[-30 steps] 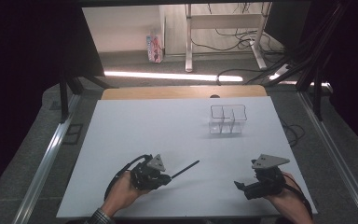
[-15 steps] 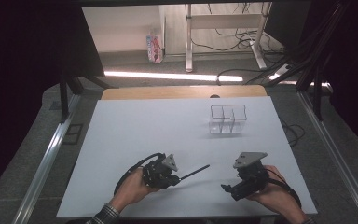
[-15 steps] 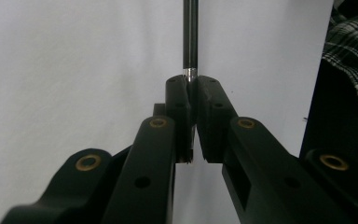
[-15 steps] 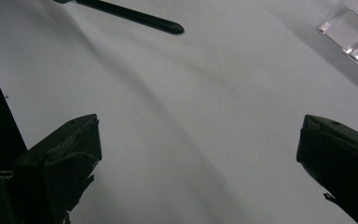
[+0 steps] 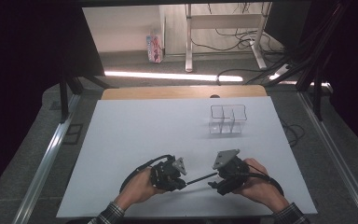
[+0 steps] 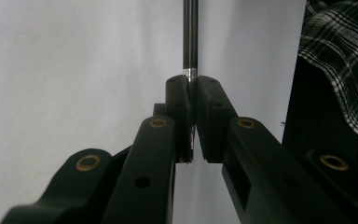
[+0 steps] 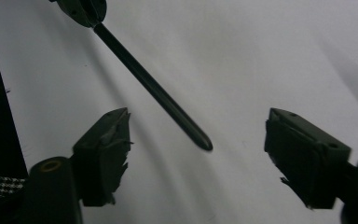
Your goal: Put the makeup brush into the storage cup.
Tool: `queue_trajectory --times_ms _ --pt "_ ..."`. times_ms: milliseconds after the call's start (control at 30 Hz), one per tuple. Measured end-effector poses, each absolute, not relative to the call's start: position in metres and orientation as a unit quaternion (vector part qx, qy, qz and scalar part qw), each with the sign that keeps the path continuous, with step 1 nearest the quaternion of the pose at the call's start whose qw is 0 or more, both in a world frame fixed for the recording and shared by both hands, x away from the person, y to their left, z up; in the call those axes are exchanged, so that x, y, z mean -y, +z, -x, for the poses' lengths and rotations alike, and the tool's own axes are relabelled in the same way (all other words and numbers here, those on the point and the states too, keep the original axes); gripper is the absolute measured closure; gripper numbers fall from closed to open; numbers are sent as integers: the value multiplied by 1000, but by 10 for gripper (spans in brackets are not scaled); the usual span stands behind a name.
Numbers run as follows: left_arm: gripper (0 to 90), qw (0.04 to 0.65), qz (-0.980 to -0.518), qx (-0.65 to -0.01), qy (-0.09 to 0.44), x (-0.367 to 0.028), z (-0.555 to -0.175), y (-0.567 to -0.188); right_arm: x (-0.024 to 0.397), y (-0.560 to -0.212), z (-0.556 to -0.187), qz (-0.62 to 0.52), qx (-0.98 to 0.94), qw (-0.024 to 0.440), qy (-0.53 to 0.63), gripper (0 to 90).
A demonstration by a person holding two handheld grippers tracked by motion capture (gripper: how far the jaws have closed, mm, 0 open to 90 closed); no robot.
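Handover step, judged. Left gripper pinches black pen by one end, holding it out over white table. Right gripper, jaws spread and just been closing, brackets pen's free tip without touching. Next: close squarely on tip, then left lets go.

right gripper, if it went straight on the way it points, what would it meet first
Probably the slim black pen held out by the left gripper: its free tip sits between the right gripper's open fingers, which have just been closing. Depth is unclear.
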State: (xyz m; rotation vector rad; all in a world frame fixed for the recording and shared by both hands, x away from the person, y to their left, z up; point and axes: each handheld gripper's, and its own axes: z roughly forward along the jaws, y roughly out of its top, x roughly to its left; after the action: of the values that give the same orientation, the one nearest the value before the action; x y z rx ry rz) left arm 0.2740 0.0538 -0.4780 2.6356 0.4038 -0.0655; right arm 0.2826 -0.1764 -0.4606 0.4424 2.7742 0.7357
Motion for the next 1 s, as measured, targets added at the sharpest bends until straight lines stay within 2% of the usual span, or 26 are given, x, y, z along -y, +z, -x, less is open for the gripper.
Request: queue_trajectory --times_ms 267,400,467,600,667,733,867,1000 --pt "844 227 -964 -138 -29 -50 -272 -477 163 -468 -286 -99 -964 101 223 471" --pt "844 220 -965 -137 -29 -49 -271 -478 160 -472 -285 -78 -970 90 211 655" --pt "843 219 -966 -136 -27 -49 -271 -478 160 -473 -284 -69 -972 84 209 710" --pt "801 240 -958 -157 3 -57 -275 -475 160 -477 -281 -49 -980 41 188 818" --pt "786 262 -950 -170 -1 -65 -279 -473 161 -479 -281 -48 -979 18 198 837" --pt "697 273 -945 -180 8 -70 -281 -471 161 -478 -280 -57 -979 31 193 838" --pt "449 291 -933 -209 26 -77 -281 -470 167 -474 -284 -79 -973 41 213 838" --pt "248 311 -918 -244 35 -88 -284 -471 174 -473 -286 -102 -968 53 224 837"
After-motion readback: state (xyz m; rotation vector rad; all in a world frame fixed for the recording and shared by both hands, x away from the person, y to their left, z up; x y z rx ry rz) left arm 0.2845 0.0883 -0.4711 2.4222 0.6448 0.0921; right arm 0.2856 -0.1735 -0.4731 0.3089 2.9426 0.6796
